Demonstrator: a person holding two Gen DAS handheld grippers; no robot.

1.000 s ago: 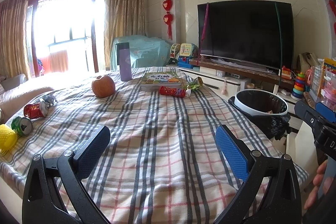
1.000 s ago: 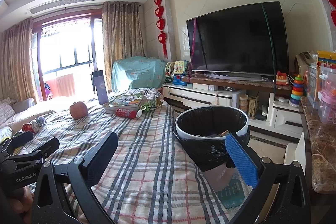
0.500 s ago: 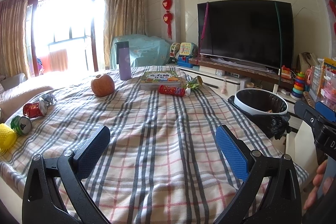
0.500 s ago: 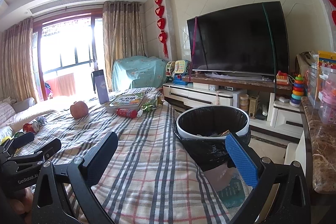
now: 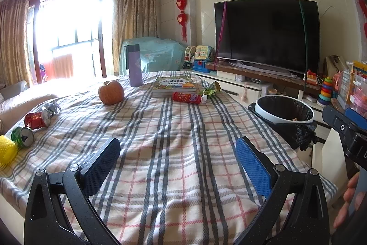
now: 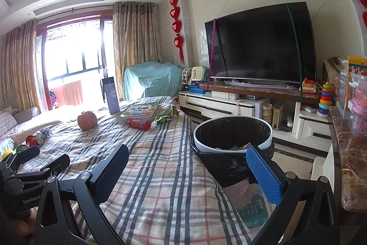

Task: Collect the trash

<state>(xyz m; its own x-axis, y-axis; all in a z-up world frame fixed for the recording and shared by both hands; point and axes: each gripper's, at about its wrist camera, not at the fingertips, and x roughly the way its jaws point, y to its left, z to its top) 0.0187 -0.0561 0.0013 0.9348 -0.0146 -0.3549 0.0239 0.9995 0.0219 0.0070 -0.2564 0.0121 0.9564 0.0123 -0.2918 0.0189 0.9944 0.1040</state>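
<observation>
Trash lies on the plaid-covered table (image 5: 179, 153): a red can (image 5: 36, 119), a green can (image 5: 23, 137), crumpled foil (image 5: 53, 107) and a yellow cup (image 5: 6, 150) at the left edge. A red snack tube (image 5: 187, 97) and a green wrapper (image 5: 211, 90) sit at the far side. A white bin with a black liner (image 6: 232, 137) stands beside the table's right edge. My left gripper (image 5: 177, 159) is open and empty above the near cloth. My right gripper (image 6: 188, 172) is open and empty, near the bin.
An apple (image 5: 111, 92), a purple bottle (image 5: 135, 66) and a stack of books (image 5: 175, 84) also rest on the table. A TV on a low cabinet (image 6: 259, 47) and a marble counter (image 6: 351, 164) border the right side. A sofa (image 5: 20, 100) is at the left.
Both views have shifted only slightly; the left gripper has risen a little. Both grippers stay open and nothing on the table has moved.
</observation>
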